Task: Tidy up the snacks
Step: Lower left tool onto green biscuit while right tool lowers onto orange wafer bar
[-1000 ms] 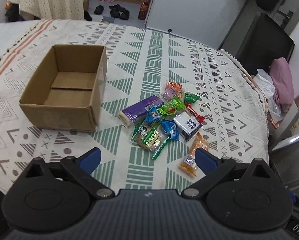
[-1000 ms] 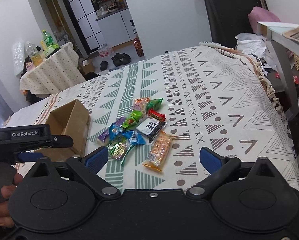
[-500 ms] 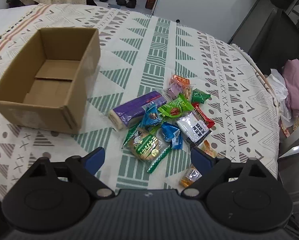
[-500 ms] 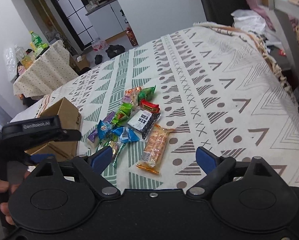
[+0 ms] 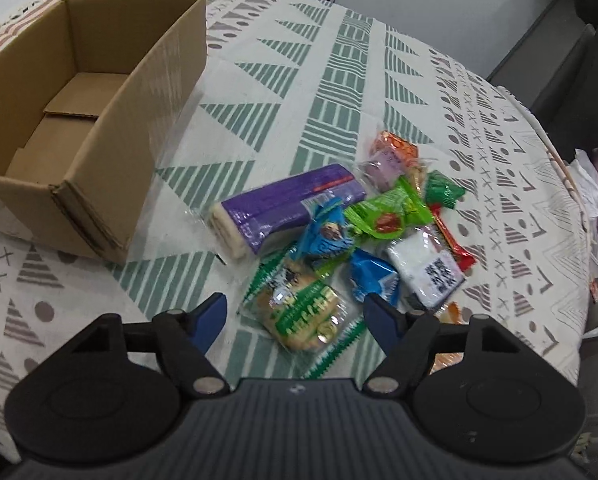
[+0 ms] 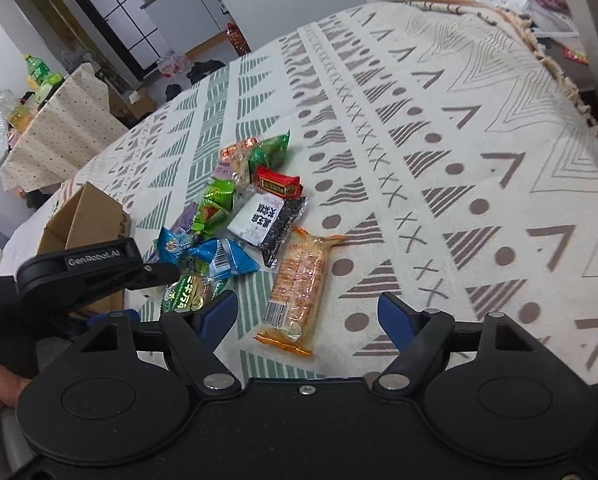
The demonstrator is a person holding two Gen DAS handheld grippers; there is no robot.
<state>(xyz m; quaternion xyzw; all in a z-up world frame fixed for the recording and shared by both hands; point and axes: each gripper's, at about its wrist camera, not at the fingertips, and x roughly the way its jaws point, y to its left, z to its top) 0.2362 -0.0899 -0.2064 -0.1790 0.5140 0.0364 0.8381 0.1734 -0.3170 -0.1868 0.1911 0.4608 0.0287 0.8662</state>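
A heap of wrapped snacks lies on a patterned cloth (image 5: 299,92) over what looks like a bed, with a box (image 5: 87,112) just to the heap's left, open at the top and with nothing in it.

Two packs at the near edge of the heap matter most. The green pack (image 5: 303,312), a clear-wrapped biscuit with a green label, lies directly ahead of the left gripper (image 5: 295,316), framed between its two blue fingertips. Its long axis runs slantwise, from upper left to lower right in the left wrist view, so the fingertips sit off its two ends rather than its flanks. The jaws stand apart, not touching the wrapper, and they have just been closing in with the pack between them.

The orange pack (image 6: 299,288), a long sleeve of crackers, lies to the right of the heap, its length pointing away from the right gripper (image 6: 307,312) and leaning a little to the right. Its near end sits between that gripper's blue fingertips, so these jaws would close across its narrow width. They too are apart, clear of the pack, and have just been closing.

So each hand has its own pack: left nearer the green one and the box, right nearer the orange one. In the right wrist view the left gripper (image 6: 99,268) shows as a black arm low over the heap's left side.

Beyond lie a purple bar (image 5: 287,204), blue sweets and a black-and-white packet (image 6: 267,220).
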